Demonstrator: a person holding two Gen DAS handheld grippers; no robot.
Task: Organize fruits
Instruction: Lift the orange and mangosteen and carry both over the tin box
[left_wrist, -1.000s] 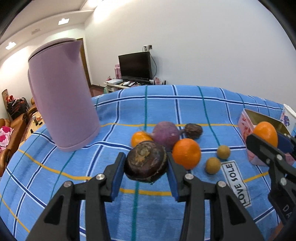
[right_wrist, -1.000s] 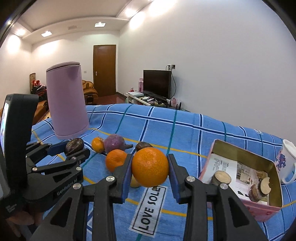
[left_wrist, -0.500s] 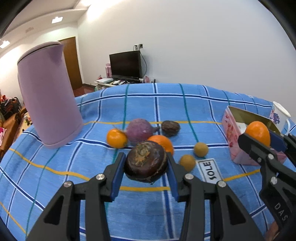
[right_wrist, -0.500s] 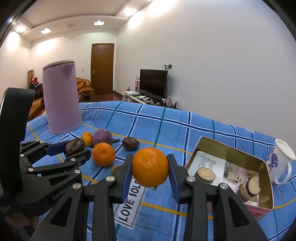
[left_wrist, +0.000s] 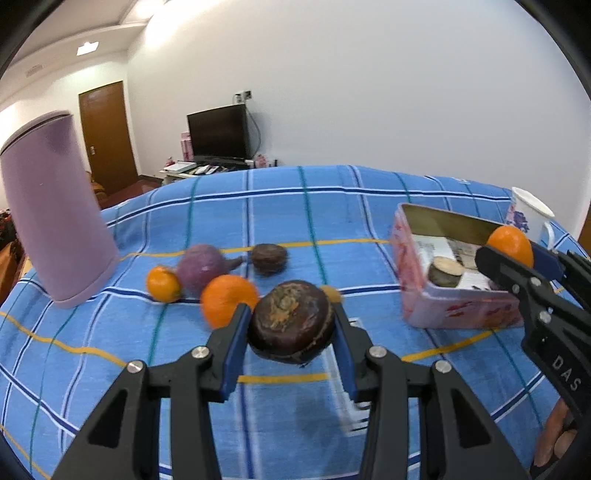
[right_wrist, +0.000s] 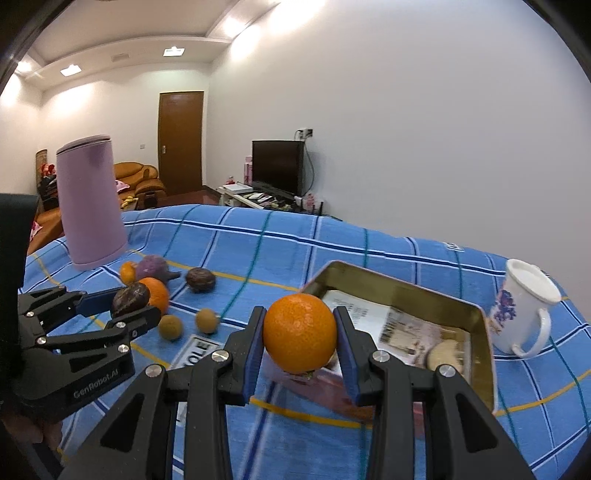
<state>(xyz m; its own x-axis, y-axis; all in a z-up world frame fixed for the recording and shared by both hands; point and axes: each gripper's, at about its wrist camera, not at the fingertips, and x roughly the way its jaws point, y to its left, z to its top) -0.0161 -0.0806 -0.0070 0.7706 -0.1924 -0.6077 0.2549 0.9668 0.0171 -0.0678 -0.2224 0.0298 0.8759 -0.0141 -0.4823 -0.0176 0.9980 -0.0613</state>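
My left gripper (left_wrist: 290, 325) is shut on a dark brown passion fruit (left_wrist: 291, 319), held above the blue checked cloth. My right gripper (right_wrist: 300, 334) is shut on an orange (right_wrist: 300, 332) just in front of the near wall of the pink tin box (right_wrist: 476, 321). The same orange (left_wrist: 510, 245) and right gripper (left_wrist: 517, 258) show at the right of the left wrist view, over the pink tin box (left_wrist: 443, 310). On the cloth lie an orange (left_wrist: 225, 299), a small orange (left_wrist: 162, 284), a purple fruit (left_wrist: 201, 267), another passion fruit (left_wrist: 269, 257) and two small brown fruits (right_wrist: 170, 326).
A tall lilac kettle (left_wrist: 55, 229) stands at the left on the cloth. A white flowered mug (right_wrist: 521, 306) stands right of the tin. The tin holds printed paper and a few brown pieces (left_wrist: 445, 271). A "LOVE SOLE" label (right_wrist: 192, 349) lies on the cloth.
Both grippers have carried their fruit to the right, toward the pink tin; the kettle and the loose fruit have slid left in both views. The grips have not changed.
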